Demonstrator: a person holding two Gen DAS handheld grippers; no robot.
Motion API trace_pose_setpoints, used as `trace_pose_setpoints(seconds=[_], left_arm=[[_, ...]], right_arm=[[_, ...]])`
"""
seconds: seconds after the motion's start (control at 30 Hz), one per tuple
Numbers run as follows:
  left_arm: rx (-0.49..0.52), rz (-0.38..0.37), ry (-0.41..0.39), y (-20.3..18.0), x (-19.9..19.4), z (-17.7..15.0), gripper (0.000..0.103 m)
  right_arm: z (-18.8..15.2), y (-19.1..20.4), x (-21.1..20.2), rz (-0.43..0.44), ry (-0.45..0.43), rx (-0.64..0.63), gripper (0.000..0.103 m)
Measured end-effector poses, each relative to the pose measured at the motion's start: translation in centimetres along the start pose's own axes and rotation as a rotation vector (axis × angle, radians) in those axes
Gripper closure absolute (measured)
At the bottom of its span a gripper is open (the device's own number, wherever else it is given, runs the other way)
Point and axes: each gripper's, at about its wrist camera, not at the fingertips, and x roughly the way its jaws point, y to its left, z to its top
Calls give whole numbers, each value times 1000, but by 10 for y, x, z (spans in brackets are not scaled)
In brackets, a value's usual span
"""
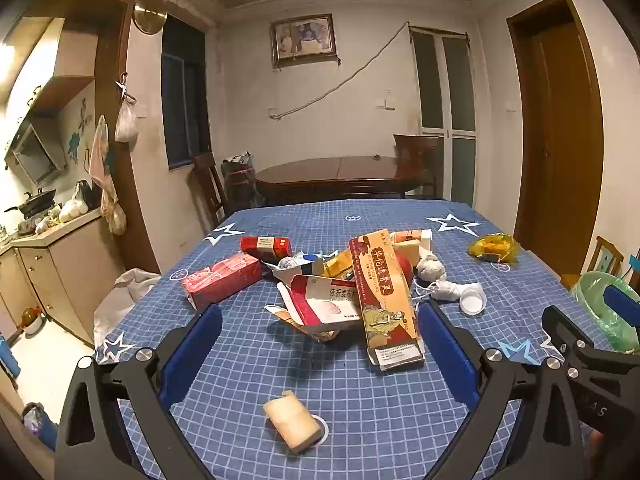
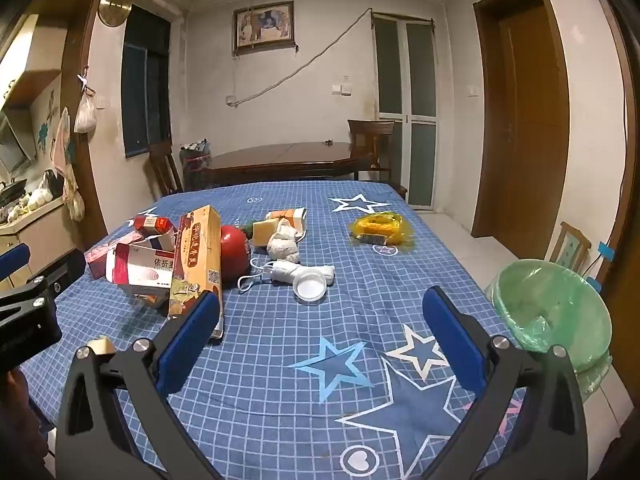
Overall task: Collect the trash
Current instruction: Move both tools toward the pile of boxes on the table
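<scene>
The left claw (image 1: 320, 336) hangs wide apart over the blue checked surface (image 1: 360, 392), holding nothing. Between its blue pads lies a small cream block (image 1: 293, 426), close to the camera. Farther off sits a heap of torn cartons: a tall orange medicine box (image 1: 382, 296) leans over a red-and-white box (image 1: 324, 300), with a pink box (image 1: 224, 280) to the left. A white cup (image 1: 473, 300) and a yellow wrapper (image 1: 494, 247) lie to the right. The right claw (image 1: 592, 344) shows at the right edge, beside a green-lined bin (image 1: 600, 304).

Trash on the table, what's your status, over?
Left gripper open, empty. Right gripper open, empty. Trash pile uncollected on the tablecloth; green-lined bin at table's right edge. Nothing blocking.
</scene>
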Motion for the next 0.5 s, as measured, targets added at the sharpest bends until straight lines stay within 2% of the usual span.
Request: trace_pose_setpoints(seconds=[0.5], left_arm=[[0,-2,19,3,5,0,5]], right_arm=[[0,-1,0,-6,6,-12,5]])
